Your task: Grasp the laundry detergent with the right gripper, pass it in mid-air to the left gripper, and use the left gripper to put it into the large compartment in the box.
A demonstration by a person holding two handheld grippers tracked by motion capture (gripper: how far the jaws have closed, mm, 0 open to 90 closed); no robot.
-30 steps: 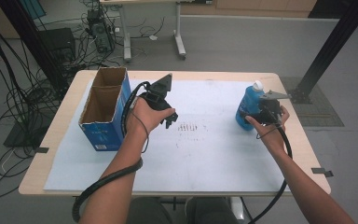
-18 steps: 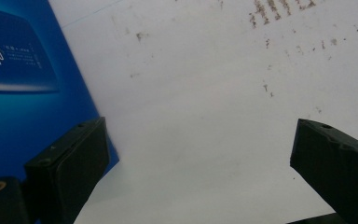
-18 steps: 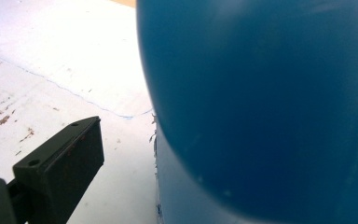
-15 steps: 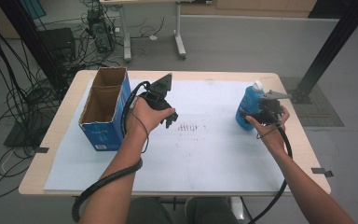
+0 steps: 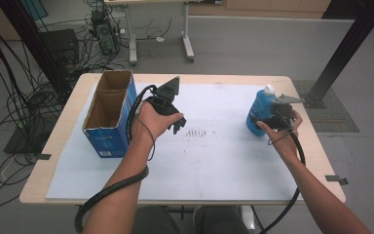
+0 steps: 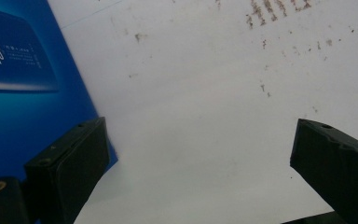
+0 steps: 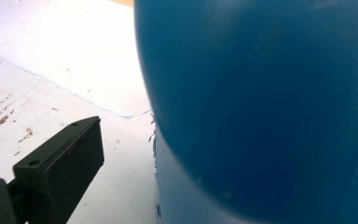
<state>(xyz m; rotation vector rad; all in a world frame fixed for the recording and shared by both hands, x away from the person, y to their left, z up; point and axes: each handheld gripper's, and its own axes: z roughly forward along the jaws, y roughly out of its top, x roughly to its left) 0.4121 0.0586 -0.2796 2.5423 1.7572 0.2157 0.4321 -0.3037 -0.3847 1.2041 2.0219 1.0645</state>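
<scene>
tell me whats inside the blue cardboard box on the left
The blue cardboard box stands open-topped with two compartments; bare brown inner walls show in both. The near wall hides its floor, so something lying flat there cannot be ruled out.

You hold both grippers (left gripper (image 5: 174, 119), right gripper (image 5: 272, 119)) exactly as a second ago; nothing on the table shifts.

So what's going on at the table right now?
A person works with a gripper in each hand. The right gripper is up against the blue bottle at the right side of the white sheet; one jaw is beside the bottle, and a grip cannot be confirmed. The left gripper is open, empty, over the sheet beside the blue cardboard box.
</scene>
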